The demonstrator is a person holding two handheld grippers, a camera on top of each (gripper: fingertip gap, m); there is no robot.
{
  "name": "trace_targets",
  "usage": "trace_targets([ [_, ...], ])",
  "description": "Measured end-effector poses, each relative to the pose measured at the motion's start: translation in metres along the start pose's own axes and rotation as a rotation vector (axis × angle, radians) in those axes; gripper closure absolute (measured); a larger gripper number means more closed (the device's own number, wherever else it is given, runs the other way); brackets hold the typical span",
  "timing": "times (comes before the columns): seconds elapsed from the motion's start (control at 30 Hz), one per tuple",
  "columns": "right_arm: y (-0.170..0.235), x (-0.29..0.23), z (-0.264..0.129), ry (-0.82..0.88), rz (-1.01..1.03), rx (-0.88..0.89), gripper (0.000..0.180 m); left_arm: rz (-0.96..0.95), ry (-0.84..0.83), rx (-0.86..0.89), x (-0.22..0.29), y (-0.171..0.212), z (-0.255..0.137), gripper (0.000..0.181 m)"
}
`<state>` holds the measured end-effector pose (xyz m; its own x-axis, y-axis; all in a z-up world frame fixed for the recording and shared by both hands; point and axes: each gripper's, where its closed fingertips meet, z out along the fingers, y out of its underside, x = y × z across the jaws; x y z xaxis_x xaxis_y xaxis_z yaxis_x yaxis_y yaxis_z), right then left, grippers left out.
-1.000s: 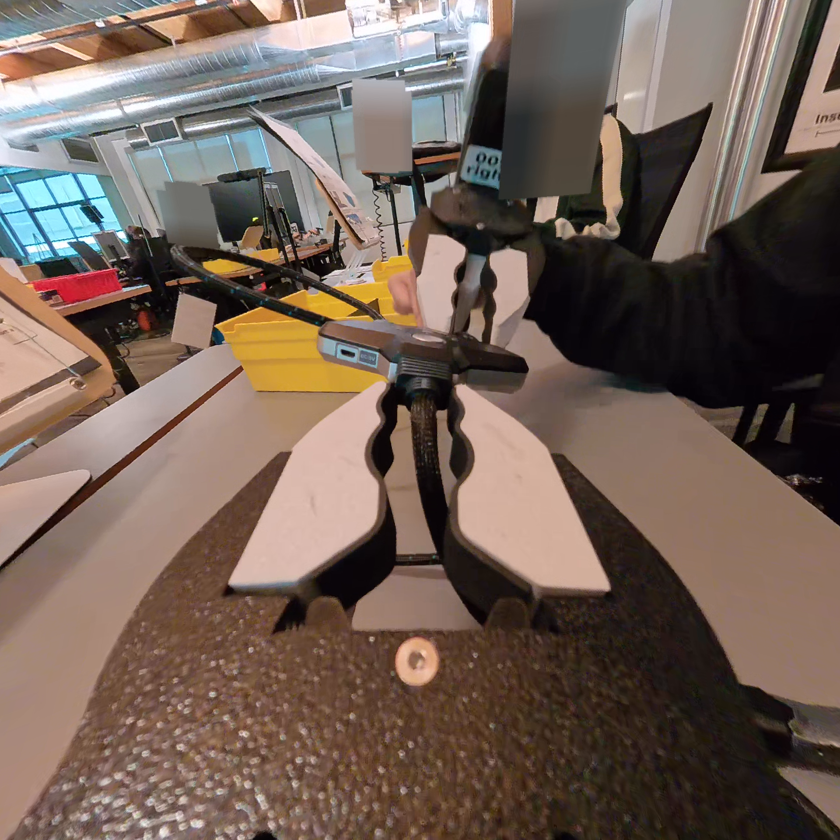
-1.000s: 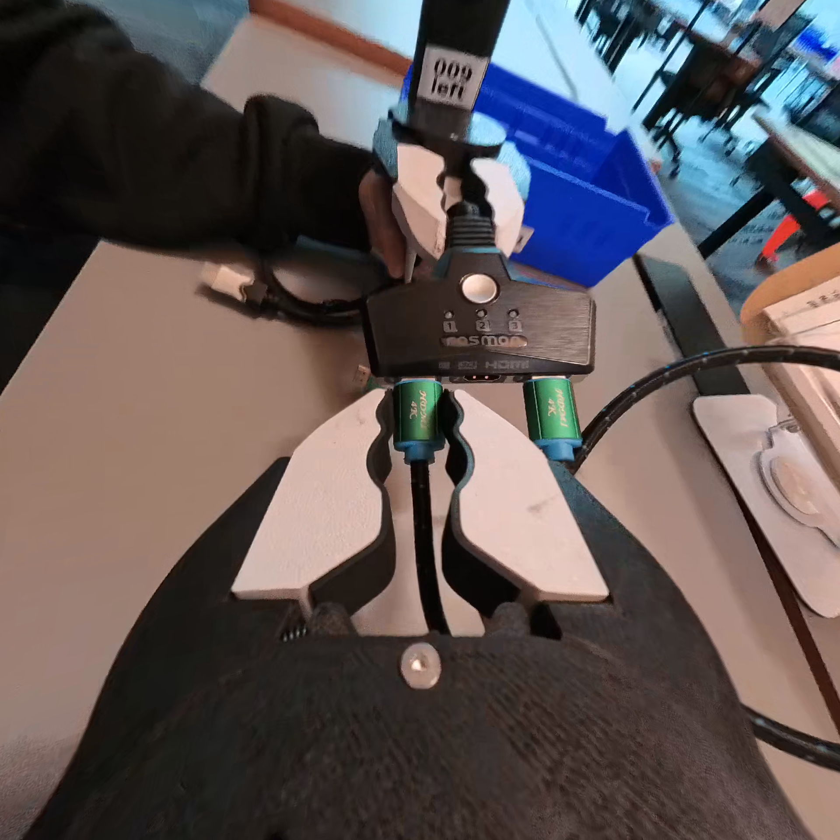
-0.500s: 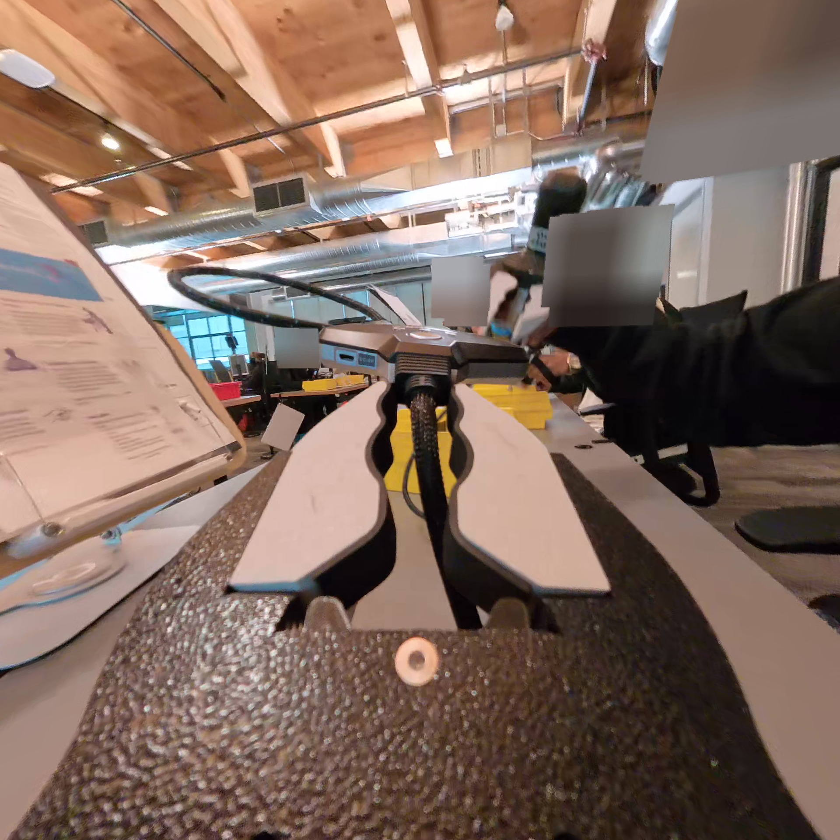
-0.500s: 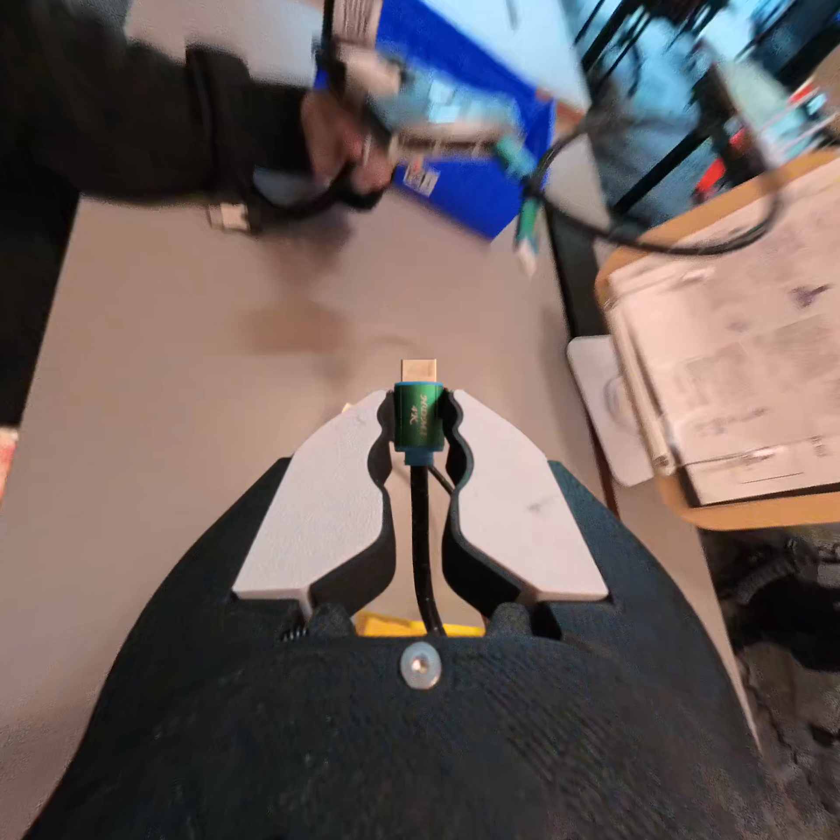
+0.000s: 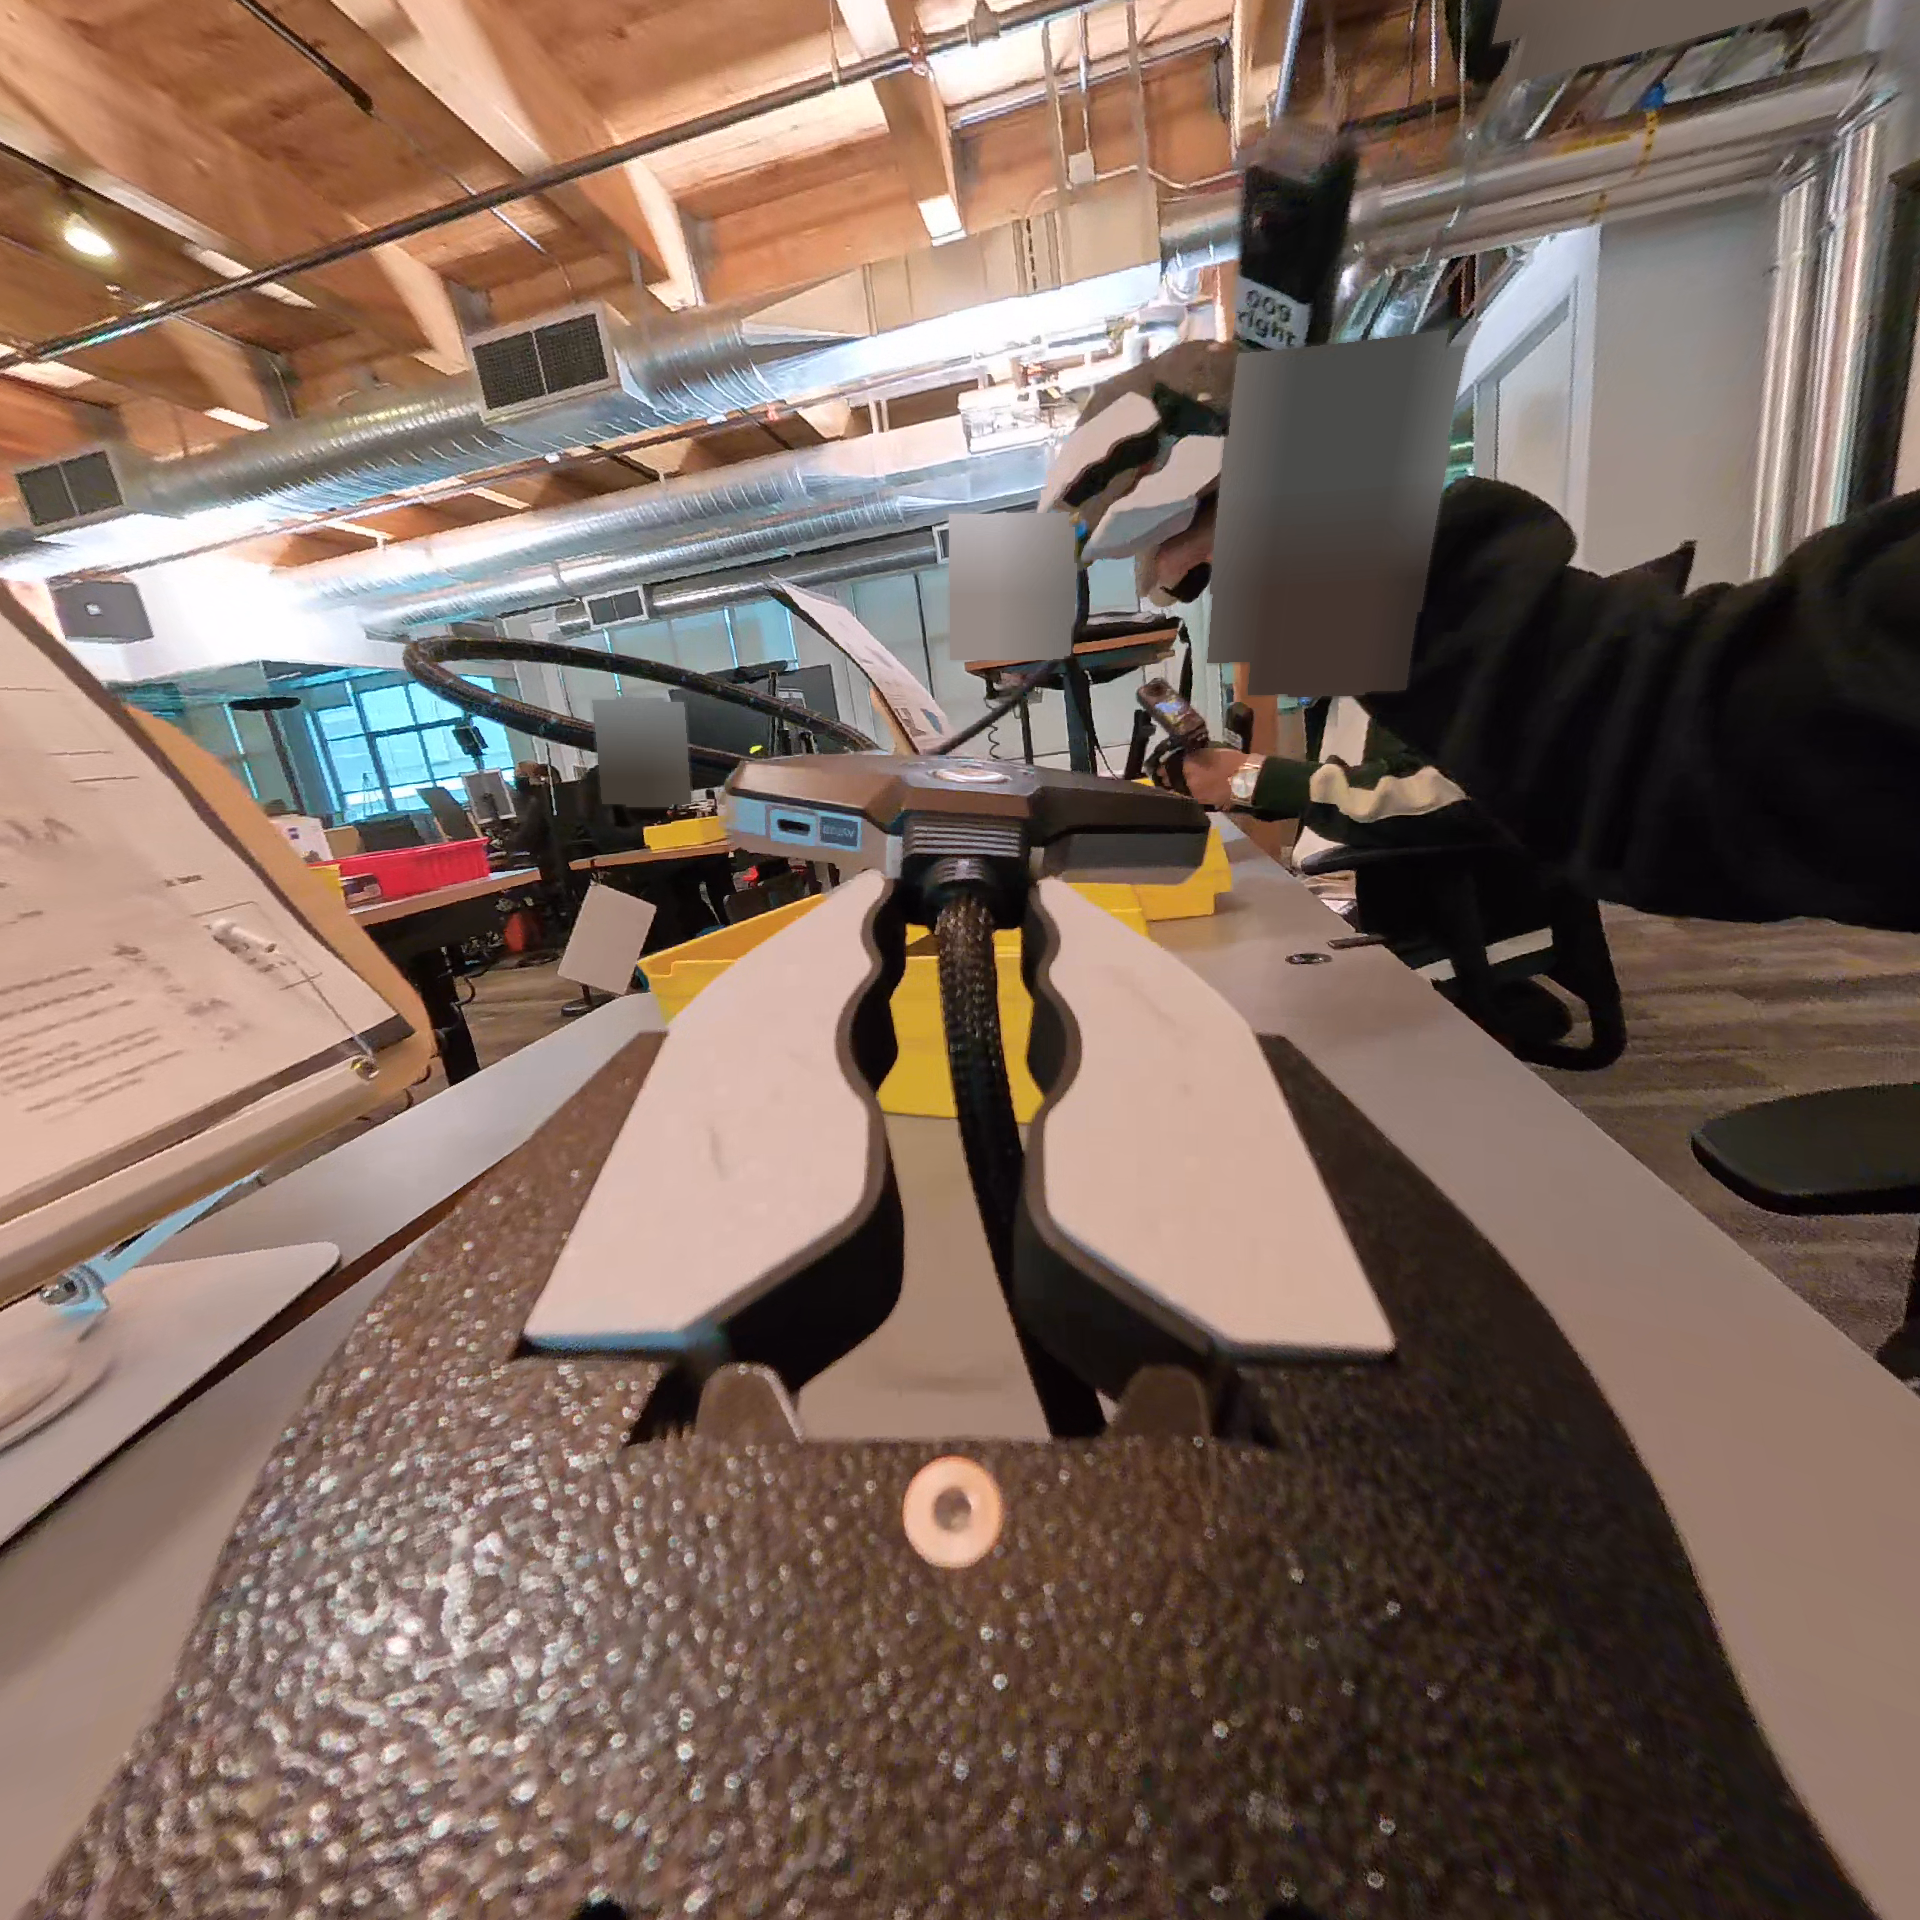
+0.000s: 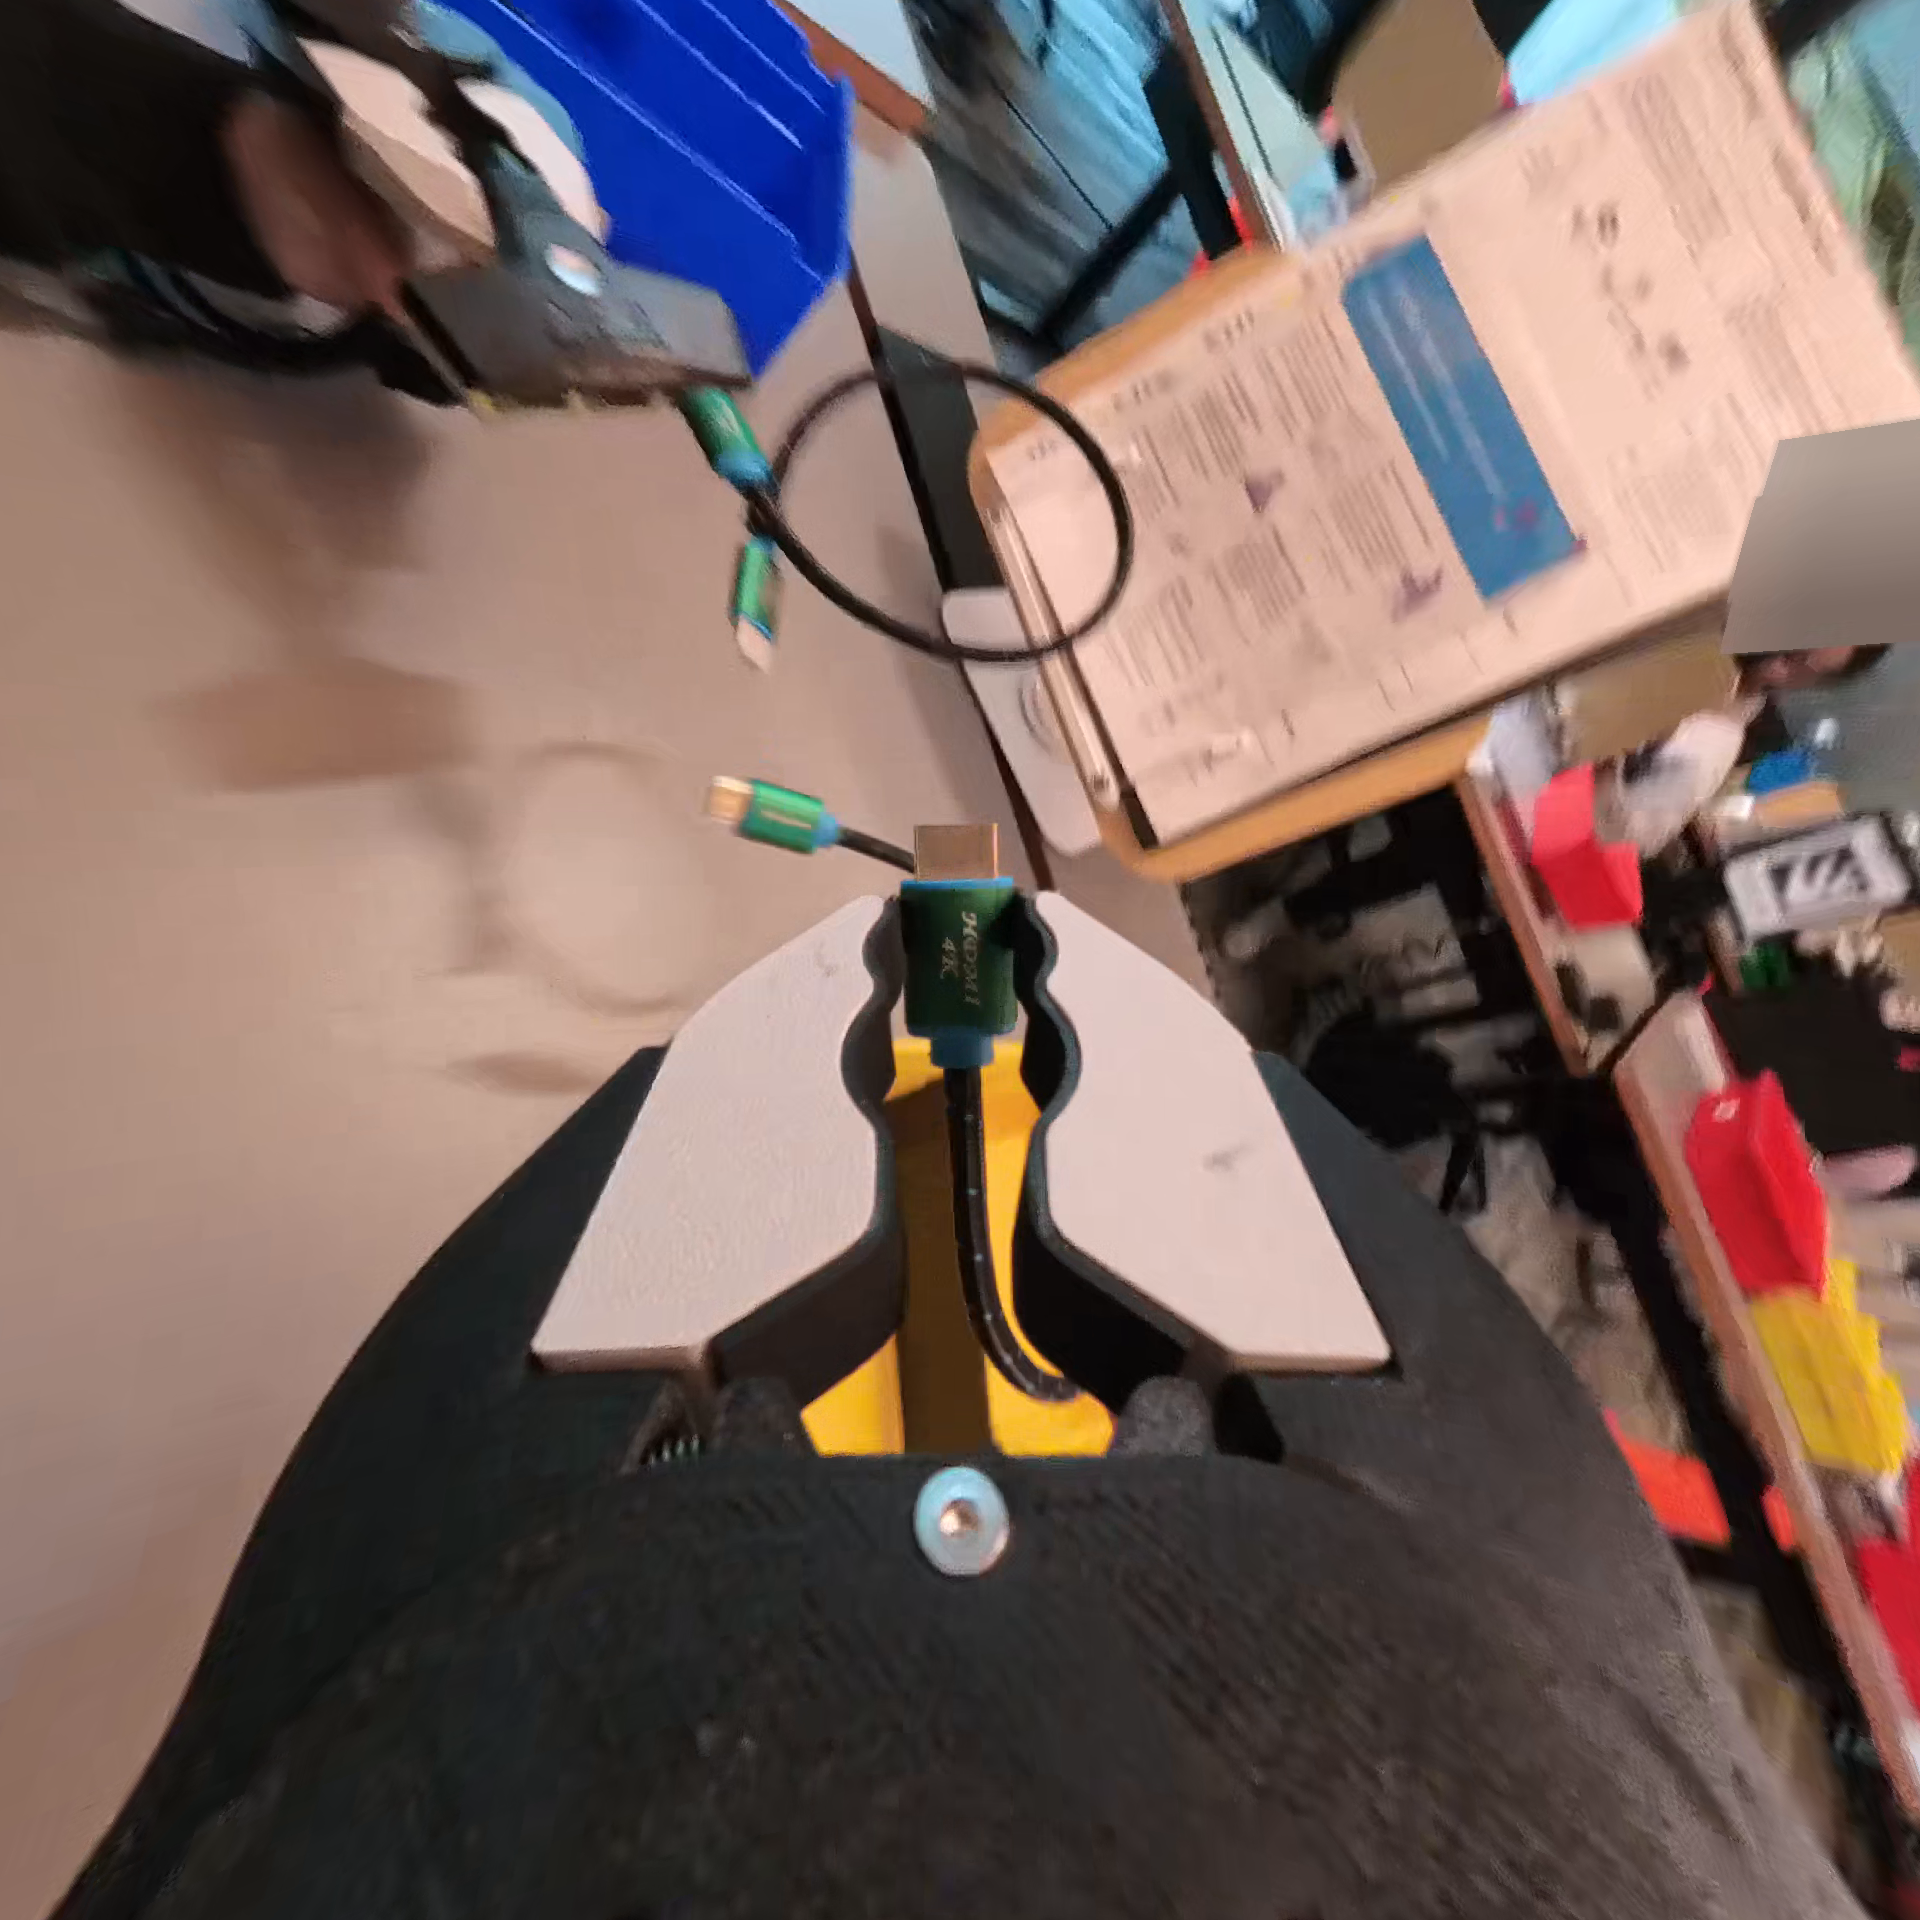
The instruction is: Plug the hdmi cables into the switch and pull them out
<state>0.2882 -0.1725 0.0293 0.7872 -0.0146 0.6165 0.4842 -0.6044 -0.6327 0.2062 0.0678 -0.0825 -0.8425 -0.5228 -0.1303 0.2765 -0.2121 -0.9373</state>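
My left gripper (image 5: 961, 883) is shut on the braided tail cable (image 5: 982, 1039) of the dark HDMI switch (image 5: 966, 805) and holds it above the grey table (image 5: 1455, 1195). The switch also shows in the right wrist view (image 6: 592, 322), blurred, with one green HDMI plug (image 6: 722, 426) in it. That cable (image 6: 1039, 623) loops down to a dangling green plug (image 6: 756, 592). My right gripper (image 6: 956, 914) is shut on another green HDMI plug (image 6: 951, 977), free of the switch, gold tip bare. Its far end (image 6: 774, 816) hangs ahead. The right gripper shows raised in the left wrist view (image 5: 1132, 488).
A blue bin (image 6: 686, 156) stands behind the switch. A tilted document stand (image 6: 1403, 416) is at the table's side and also shows in the left wrist view (image 5: 156, 987). Yellow bins (image 5: 956, 997) sit farther along the table. A person's black sleeve (image 5: 1662, 748) reaches across.
My right gripper has pulled its green plug out of the switch and drawn back and up. My left gripper has lifted the switch off the table, the other cable still plugged in.
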Motion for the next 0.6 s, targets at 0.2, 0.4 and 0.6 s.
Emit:
trace_targets([
  [0.2,0.051,-0.008,0.000,-0.033,0.284,-0.092,0.159,0.004,0.011,-0.017,0.003,0.002,0.003,0.160],
  [0.4,0.128,0.009,0.024,0.111,0.589,-0.242,0.160,-0.024,0.010,-0.021,0.001,0.008,0.001,0.160],
  [0.6,0.162,0.001,0.060,0.138,0.611,-0.299,0.159,-0.054,0.007,-0.011,-0.002,0.010,-0.001,0.160],
])
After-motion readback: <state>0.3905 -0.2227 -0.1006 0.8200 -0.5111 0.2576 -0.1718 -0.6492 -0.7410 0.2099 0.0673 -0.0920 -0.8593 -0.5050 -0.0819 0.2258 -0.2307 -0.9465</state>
